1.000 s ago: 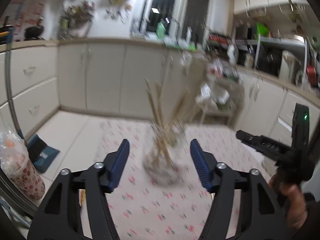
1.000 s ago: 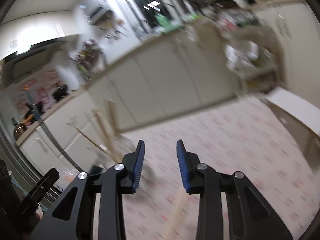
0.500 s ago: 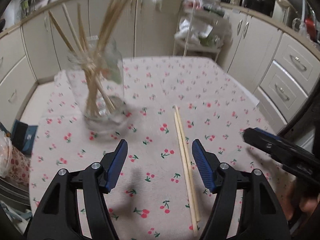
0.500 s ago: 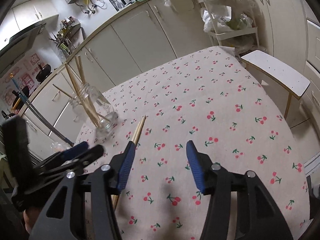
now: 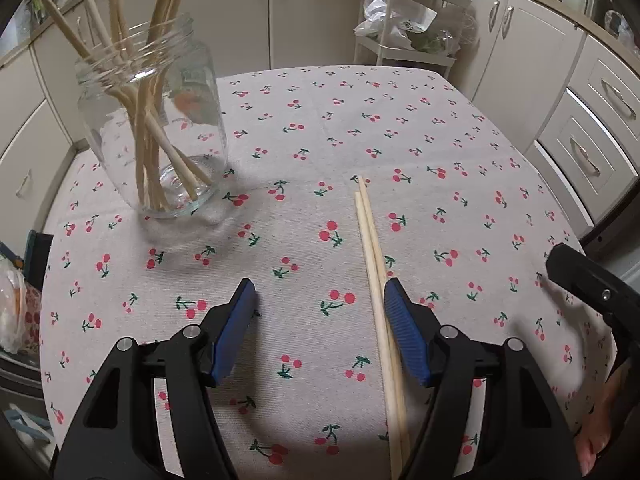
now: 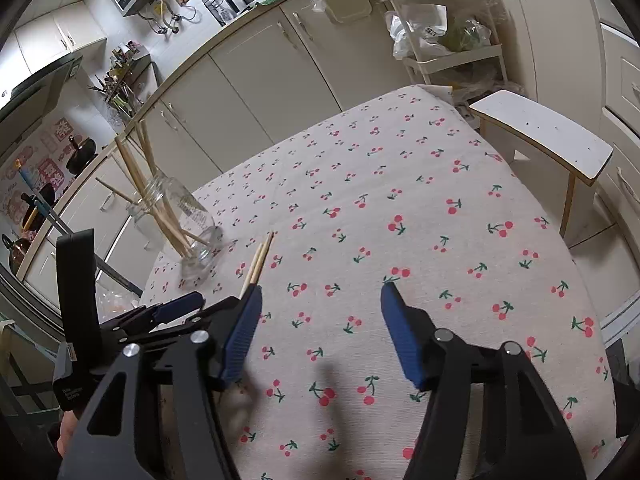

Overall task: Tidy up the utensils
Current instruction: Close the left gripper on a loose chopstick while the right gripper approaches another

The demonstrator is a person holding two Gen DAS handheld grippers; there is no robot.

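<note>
Lying loose on tablecloth (image 5: 420,128): two chopsticks (image 5: 374,256); one jar (image 5: 156,120).

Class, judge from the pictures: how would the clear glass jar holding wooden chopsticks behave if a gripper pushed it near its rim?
The clear glass jar looks tall and narrow-based, so it may tip. Its wooden chopsticks lean high outward, probably adding top weight. Glass is likely slippery.

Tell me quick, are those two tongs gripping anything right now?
Left tongs: open, holding nothing; two loose chopsticks lie beside the right finger.
Right tongs: open, holding nothing.
</note>
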